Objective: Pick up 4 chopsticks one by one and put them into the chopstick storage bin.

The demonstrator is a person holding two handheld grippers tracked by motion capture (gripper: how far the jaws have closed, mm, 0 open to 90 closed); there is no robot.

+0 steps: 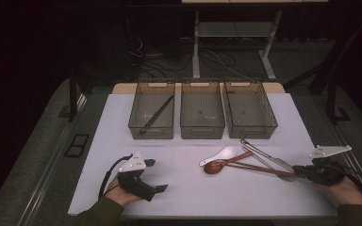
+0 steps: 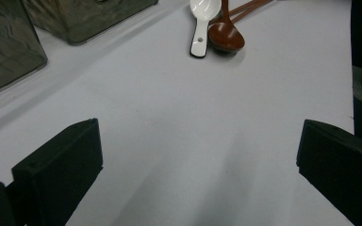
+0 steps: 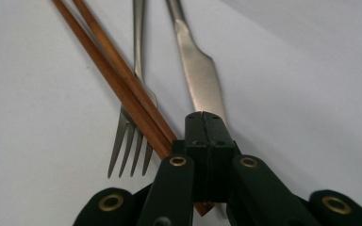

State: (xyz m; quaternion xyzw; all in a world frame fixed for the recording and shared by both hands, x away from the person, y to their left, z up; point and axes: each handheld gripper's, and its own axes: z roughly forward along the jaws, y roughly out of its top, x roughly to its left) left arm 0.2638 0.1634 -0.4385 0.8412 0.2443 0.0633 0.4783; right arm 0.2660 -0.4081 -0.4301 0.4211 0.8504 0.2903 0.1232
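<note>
My left gripper [image 1: 156, 175] rests on the white table near the front left, jaws wide open with bare table between them [image 2: 200, 160]. Ahead of it lie a white ceramic spoon [image 2: 199, 28] and a brown wooden spoon [image 2: 225, 35]. My right gripper [image 1: 296, 168] is at the right of the table, at the near end of a cutlery pile. Its jaws are pressed together [image 3: 202, 125] just over the tip of a steel knife [image 3: 198, 75]. Beside it lie wooden chopsticks [image 3: 118, 80] and a fork [image 3: 132, 136]. Nothing visible is clamped between the pads.
Three translucent grey bins stand in a row at the back of the table: left [image 1: 134, 110], middle [image 1: 201, 127], right [image 1: 250, 128]. A dark stick [image 1: 158, 113] leans in the left bin. The table's front edge [image 1: 193, 214] runs close to both hands.
</note>
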